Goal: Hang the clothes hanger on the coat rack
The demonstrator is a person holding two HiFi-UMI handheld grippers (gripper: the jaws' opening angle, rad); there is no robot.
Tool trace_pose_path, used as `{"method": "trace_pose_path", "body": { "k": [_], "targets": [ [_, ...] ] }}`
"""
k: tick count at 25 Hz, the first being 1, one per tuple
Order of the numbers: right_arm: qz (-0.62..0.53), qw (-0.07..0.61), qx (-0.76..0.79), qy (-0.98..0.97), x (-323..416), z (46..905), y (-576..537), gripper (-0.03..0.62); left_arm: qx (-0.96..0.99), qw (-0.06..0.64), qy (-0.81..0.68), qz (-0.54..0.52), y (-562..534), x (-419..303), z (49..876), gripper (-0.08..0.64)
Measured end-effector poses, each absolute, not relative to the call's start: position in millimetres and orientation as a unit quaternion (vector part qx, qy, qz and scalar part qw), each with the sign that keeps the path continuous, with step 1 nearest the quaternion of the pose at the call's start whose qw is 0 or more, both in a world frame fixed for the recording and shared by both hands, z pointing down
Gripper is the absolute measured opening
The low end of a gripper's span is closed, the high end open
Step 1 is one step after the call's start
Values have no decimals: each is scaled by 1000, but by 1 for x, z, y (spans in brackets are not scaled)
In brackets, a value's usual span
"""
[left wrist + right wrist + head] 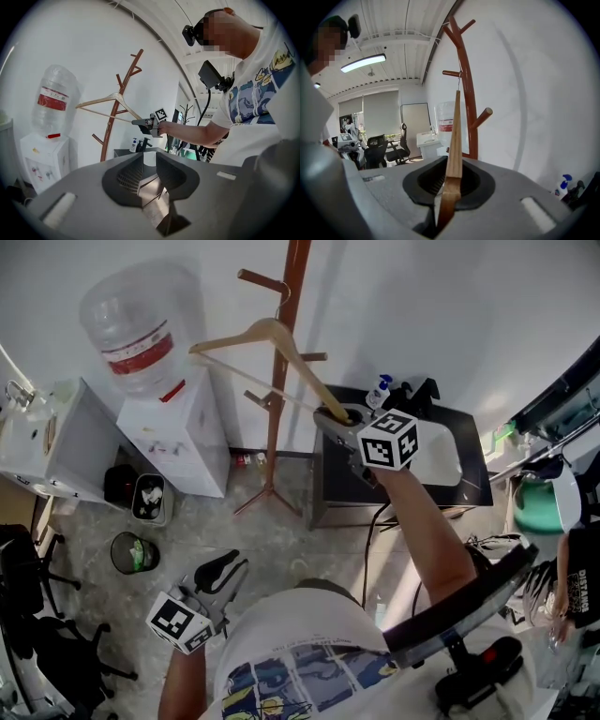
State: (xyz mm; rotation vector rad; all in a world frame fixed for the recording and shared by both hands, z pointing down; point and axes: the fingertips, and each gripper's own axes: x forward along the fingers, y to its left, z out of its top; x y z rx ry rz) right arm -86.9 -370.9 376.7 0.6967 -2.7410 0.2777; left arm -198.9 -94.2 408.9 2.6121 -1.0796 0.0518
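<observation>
So from the head view, the clothes hanger [272, 334] is pinched by one arm's tip in the right gripper [330, 418] and held out ahead of and above those jaws, with its top up against the coat rack [277, 399]. The left gripper [228, 566] is parked low, well behind the right one and doing nothing. In the left gripper view, its jaws are seen pressed together with nothing between them, and the hanger is spotted far out in front, its crown right by the rack's upper branches. In the right gripper view, the jaws are clamped on the wooden arm, which runs straight away from them. The thin wire hook [459, 82] at the far end is lined up just beside a short peg [452, 73]. Whether the hook is actually over that peg can't be told from here. Looks like the hanging step itself is in hand, pretty much the last bit. Next, the hook probably needs to be nudged over the peg and lowered until the weight is taken. Only then should the jaws be opened and backed off gently, so nothing gets knocked loose.
</observation>
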Motion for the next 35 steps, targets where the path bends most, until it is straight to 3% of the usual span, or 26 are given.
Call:
{"method": "trace_pose_path", "body": {
  "k": [18, 35],
  "targets": [
    [103, 135, 328, -929, -22, 423, -328, 55, 930, 159, -328, 39, -71, -186, 416, 89],
    [120, 157, 364, -910, -2, 461, -189, 55, 952, 161, -253, 56, -42, -161, 425, 89]
  ]
}}
